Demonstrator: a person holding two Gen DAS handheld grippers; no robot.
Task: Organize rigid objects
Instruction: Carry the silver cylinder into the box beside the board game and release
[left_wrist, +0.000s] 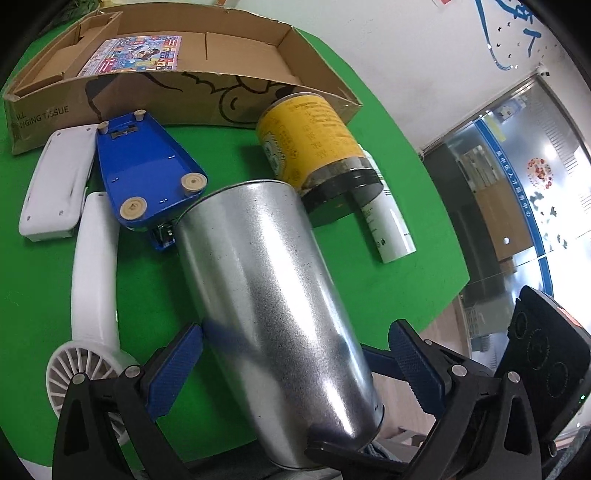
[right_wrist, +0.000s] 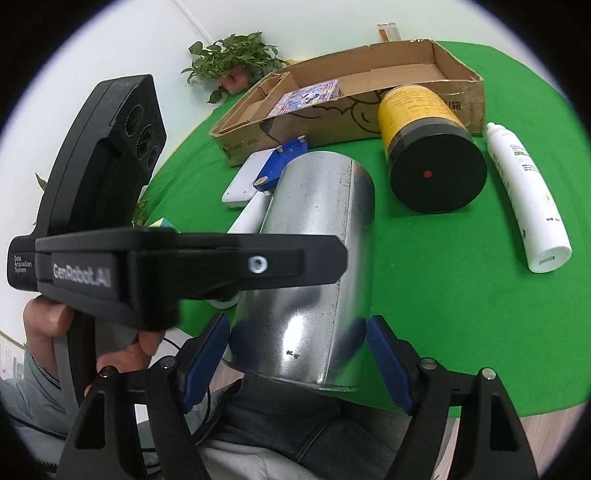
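Metal can (left_wrist: 273, 314): large silver cylinder, tilted, lying over the near edge of the green desk (left_wrist: 388, 280).
Left tool (left_wrist: 295, 354): blue pads spread either side of the can; left pad at its wall, right pad standing clear; not gripping.
Right tool (right_wrist: 297, 354): jaws apart around the can's near end (right_wrist: 314, 280); left pad just at the wall, right pad close beside it; no firm clamp visible.
Hand (right_wrist: 48, 325): wrapped on the left tool's black handle.
Yellow-labelled jar (right_wrist: 432, 147): on its side, black lid toward camera, against the cardboard box (right_wrist: 461, 92).
White bottle (right_wrist: 524, 195): lying right of the jar.
Blue stapler (left_wrist: 147, 170), white handheld fan (left_wrist: 92, 280): left of the can.
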